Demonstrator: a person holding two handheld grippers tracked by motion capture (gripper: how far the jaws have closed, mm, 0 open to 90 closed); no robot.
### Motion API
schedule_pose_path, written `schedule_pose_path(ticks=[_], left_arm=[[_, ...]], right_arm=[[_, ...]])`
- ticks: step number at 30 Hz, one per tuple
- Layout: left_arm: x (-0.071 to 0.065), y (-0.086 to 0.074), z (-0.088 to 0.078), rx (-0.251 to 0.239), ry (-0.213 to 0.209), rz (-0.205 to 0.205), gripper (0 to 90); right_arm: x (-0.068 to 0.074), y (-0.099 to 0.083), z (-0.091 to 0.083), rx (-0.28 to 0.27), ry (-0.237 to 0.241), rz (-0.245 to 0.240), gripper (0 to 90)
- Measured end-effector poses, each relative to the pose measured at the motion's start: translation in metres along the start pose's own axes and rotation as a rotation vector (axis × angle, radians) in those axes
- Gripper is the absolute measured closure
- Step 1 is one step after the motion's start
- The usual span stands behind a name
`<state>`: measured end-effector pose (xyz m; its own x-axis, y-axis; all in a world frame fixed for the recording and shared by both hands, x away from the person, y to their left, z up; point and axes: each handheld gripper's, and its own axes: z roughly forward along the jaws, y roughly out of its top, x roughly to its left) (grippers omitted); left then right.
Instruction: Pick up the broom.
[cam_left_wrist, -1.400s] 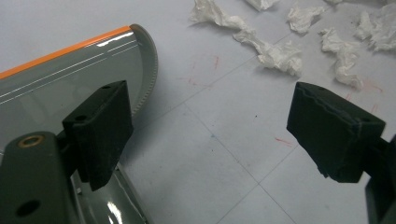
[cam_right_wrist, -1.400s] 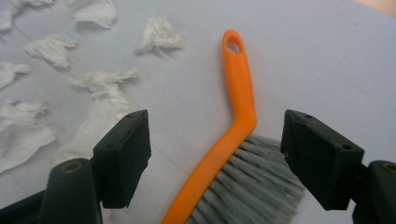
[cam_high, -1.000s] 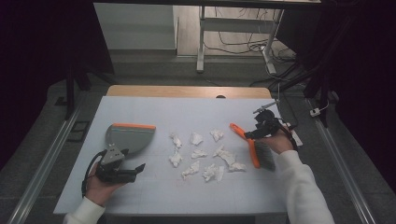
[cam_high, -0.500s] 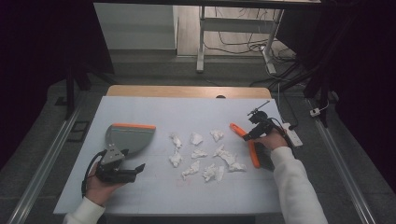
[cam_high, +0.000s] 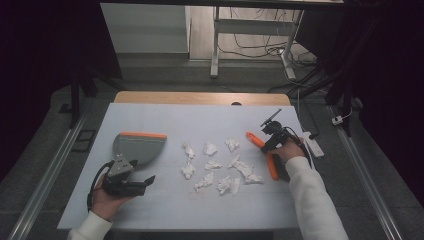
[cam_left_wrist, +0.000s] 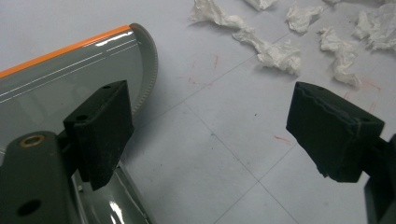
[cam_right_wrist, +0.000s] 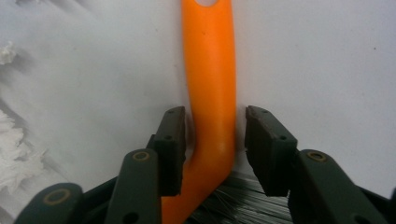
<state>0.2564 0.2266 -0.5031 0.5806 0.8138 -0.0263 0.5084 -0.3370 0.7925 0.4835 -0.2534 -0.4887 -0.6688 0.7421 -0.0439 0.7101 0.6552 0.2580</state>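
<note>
An orange-handled brush (cam_high: 270, 165) lies on the white table at the right, its handle (cam_right_wrist: 210, 70) pointing away and its grey bristles (cam_right_wrist: 233, 205) nearest the camera. My right gripper (cam_high: 266, 144) (cam_right_wrist: 215, 140) is open, with a jaw on each side of the handle and a narrow gap at each pad. At the left rests a grey dustpan with an orange lip (cam_high: 140, 147) (cam_left_wrist: 56, 79). My left gripper (cam_high: 147, 182) (cam_left_wrist: 210, 135) stands wide open just in front of it, one jaw over the pan's edge, nothing between the jaws. Several crumpled white paper scraps (cam_high: 215, 167) (cam_left_wrist: 280, 51) are scattered mid-table.
The table (cam_high: 200, 120) ends in a wooden strip at the far edge. A white power strip (cam_high: 313, 142) and cables lie on the floor off the right side. A metal desk frame (cam_high: 216, 45) stands behind the table.
My right gripper has come down and toward the table's centre onto the brush handle, which has shifted slightly. The left gripper and dustpan have stayed put.
</note>
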Motion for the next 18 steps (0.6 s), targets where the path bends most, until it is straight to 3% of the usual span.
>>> schedule_pose_path(ticks=[6,9,13,14,18], left_arm=[[-0.001,0.000,-0.001,-0.001,0.001,0.001,15.6],[-0.002,0.000,-0.002,-0.005,0.002,0.003,15.6],[0.000,-0.001,-0.002,-0.005,0.003,-0.003,15.8],[0.000,-0.001,-0.002,-0.004,0.003,-0.004,15.8],[0.000,0.000,0.000,0.000,0.004,-0.003,15.8]], right_arm=[[0.001,0.001,0.000,0.008,-0.015,0.038,69.4],[0.002,0.000,0.000,0.007,-0.018,0.023,69.8],[0.000,-0.003,-0.001,-0.020,-0.004,0.021,70.0],[-0.002,-0.007,-0.003,-0.045,0.026,0.018,70.1],[-0.006,-0.014,-0.011,-0.103,0.052,0.037,70.2]])
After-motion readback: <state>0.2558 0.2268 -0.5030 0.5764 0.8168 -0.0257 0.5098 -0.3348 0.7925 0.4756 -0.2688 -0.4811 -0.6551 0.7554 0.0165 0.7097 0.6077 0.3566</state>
